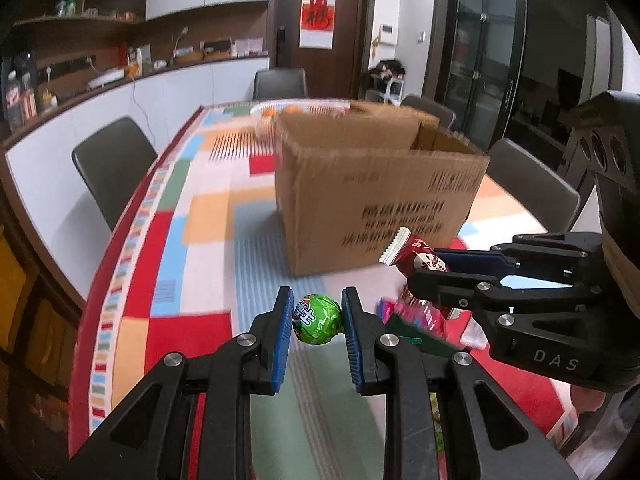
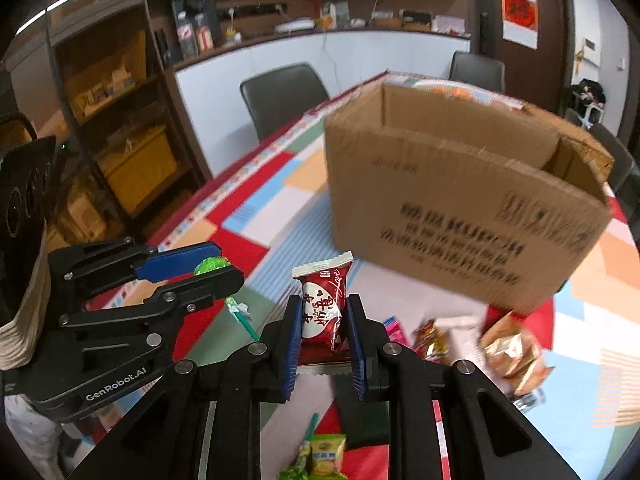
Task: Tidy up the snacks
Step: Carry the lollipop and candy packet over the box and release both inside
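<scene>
My left gripper (image 1: 317,320) is shut on a green lollipop (image 1: 318,319), held above the table; in the right wrist view the lollipop (image 2: 212,267) shows with its stick hanging down. My right gripper (image 2: 323,316) is shut on a red-and-white snack packet (image 2: 325,304), also seen from the side in the left wrist view (image 1: 416,258). An open cardboard box (image 1: 376,196) stands on the colourful tablecloth just beyond both grippers, and shows in the right wrist view (image 2: 460,200). Loose snacks (image 2: 480,344) lie in front of the box, under the right gripper.
The table (image 1: 192,232) has a patchwork cloth. A clear bowl of oranges (image 1: 280,112) sits behind the box. Dark chairs (image 1: 112,164) surround the table. More small snacks (image 2: 324,456) lie near the front edge. A counter and shelves line the wall.
</scene>
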Available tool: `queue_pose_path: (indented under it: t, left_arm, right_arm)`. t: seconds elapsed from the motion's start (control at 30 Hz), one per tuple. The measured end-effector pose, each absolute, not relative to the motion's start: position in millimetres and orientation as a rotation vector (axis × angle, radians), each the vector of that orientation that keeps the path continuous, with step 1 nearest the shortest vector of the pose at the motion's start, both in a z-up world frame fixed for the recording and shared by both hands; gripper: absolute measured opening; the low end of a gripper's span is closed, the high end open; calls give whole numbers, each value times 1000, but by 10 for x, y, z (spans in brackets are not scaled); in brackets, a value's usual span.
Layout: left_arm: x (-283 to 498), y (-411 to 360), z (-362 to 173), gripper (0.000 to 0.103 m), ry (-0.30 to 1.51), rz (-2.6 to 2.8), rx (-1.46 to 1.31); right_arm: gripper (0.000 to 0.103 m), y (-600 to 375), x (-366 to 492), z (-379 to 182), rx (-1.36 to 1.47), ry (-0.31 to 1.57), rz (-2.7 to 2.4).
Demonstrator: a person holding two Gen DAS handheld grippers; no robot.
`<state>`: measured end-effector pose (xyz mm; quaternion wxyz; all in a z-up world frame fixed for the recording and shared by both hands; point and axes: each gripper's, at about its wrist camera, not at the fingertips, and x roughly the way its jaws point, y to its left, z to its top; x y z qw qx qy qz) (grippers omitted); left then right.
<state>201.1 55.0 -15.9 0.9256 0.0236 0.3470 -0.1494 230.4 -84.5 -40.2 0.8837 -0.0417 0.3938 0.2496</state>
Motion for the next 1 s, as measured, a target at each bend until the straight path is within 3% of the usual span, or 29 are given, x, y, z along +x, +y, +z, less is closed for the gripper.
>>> queue_pose_path:
  t: [0.57, 1.0]
  left_arm:
    - [2319, 73, 657, 25, 513, -349, 73]
    - [2930, -235, 876, 25, 490, -324, 87]
  right_arm:
    - [23, -1432, 2382, 424, -9, 595, 414]
    - [23, -1778, 2902, 691, 13, 553, 335]
